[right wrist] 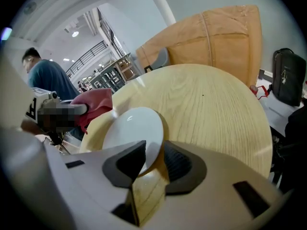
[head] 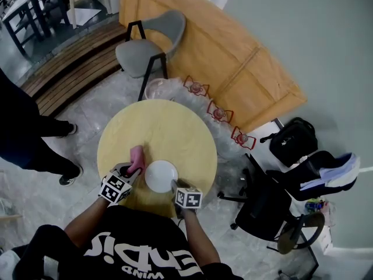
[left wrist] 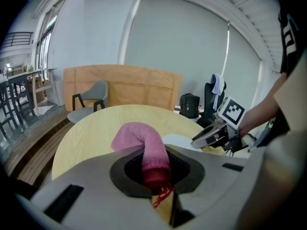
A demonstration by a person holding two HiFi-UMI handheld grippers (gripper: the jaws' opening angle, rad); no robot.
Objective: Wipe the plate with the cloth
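Note:
A white plate [head: 161, 175] sits near the front edge of a round yellow table [head: 169, 130]. My right gripper [head: 175, 185] is shut on the plate's near rim. In the right gripper view the plate [right wrist: 130, 131] runs in between the jaws of that gripper [right wrist: 151, 159]. A pink cloth [head: 137, 158] hangs over the table just left of the plate, with my left gripper [head: 132, 171] shut on it. The left gripper view shows the cloth [left wrist: 146, 147] rolled and clamped in that gripper [left wrist: 156, 169], with the plate [left wrist: 178, 140] and the right gripper [left wrist: 216, 134] to its right.
A grey chair [head: 148, 45] stands beyond the table, and a large wooden panel [head: 227, 57] lies behind it. At the right are a black office chair [head: 262, 209] and a black bag [head: 294, 139]. A person [head: 23, 139] stands at the left.

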